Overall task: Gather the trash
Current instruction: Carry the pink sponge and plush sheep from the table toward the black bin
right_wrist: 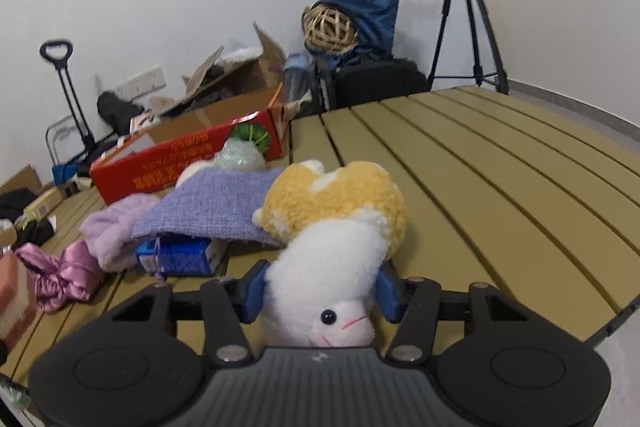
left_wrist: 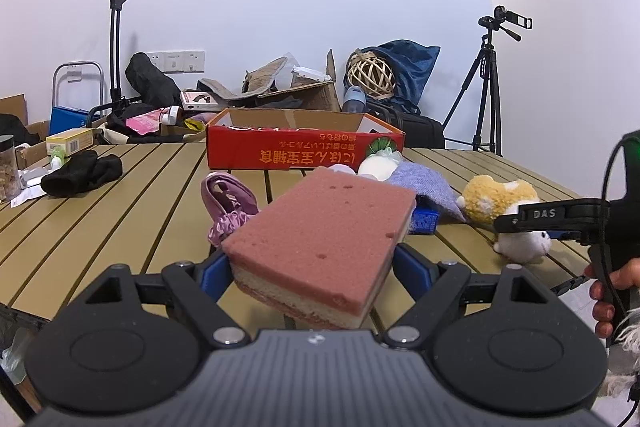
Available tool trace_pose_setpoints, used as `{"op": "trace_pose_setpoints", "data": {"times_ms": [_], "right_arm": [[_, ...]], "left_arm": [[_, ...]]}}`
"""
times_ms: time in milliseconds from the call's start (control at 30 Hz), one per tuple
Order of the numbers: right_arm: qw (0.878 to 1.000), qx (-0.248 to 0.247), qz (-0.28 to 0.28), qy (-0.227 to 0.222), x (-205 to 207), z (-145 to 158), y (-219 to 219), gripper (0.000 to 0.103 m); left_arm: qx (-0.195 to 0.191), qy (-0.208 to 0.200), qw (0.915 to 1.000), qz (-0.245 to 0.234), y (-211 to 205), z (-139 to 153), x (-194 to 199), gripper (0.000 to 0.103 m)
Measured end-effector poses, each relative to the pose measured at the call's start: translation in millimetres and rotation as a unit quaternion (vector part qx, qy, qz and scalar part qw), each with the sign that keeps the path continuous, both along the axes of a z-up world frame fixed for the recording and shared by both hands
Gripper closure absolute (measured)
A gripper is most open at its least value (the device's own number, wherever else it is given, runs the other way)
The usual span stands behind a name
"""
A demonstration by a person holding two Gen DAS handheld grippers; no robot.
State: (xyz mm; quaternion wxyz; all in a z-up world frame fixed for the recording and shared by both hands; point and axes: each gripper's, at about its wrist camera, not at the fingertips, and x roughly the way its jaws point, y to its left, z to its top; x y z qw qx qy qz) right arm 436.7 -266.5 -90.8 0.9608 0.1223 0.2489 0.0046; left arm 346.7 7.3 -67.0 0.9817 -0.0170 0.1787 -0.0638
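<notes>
Plush toy (right_wrist: pixel 320 267) sits pinched inside right gripper (right_wrist: pixel 320 293), on table (right_wrist: pixel 480 167).

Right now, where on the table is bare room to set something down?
Bare slats lie right of the plush toy to the table edge, and between the black cloth and red box. Crowded around the purple cloth.

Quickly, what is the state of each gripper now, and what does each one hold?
Left gripper: closed on the pink sponge, held above the table.
Right gripper: fingers on both sides of the plush toy; a firm grip cannot be told.
</notes>
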Motion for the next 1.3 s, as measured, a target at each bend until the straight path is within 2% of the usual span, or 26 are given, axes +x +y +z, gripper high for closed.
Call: {"op": "trace_pose_setpoints", "data": {"times_ms": [300, 567, 733, 1000, 1300], "right_arm": [[0.998, 0.004, -0.006, -0.061, -27, 15, -13, 0.053], [0.995, 0.006, 0.036, -0.098, -66, 31, -11, 0.053], [0.991, 0.005, 0.069, -0.117, -101, 38, -1, 0.053], [0.987, 0.016, 0.099, -0.123, -162, 43, 3, 0.053], [0.986, -0.004, 0.139, -0.095, -249, 46, 6, 0.053]], "left_arm": [[-0.002, -0.002, 1.0000, 0.001, -1, 1, -2, 0.019], [0.006, -0.002, 1.0000, -0.007, -6, 7, -21, 0.019], [0.018, -0.008, 0.9998, -0.004, -13, 13, -48, 0.019], [0.014, -0.012, 0.9998, 0.005, -10, 31, -103, 0.019], [0.022, 0.010, 0.9997, 0.011, 0, 36, -180, 0.019]]}}
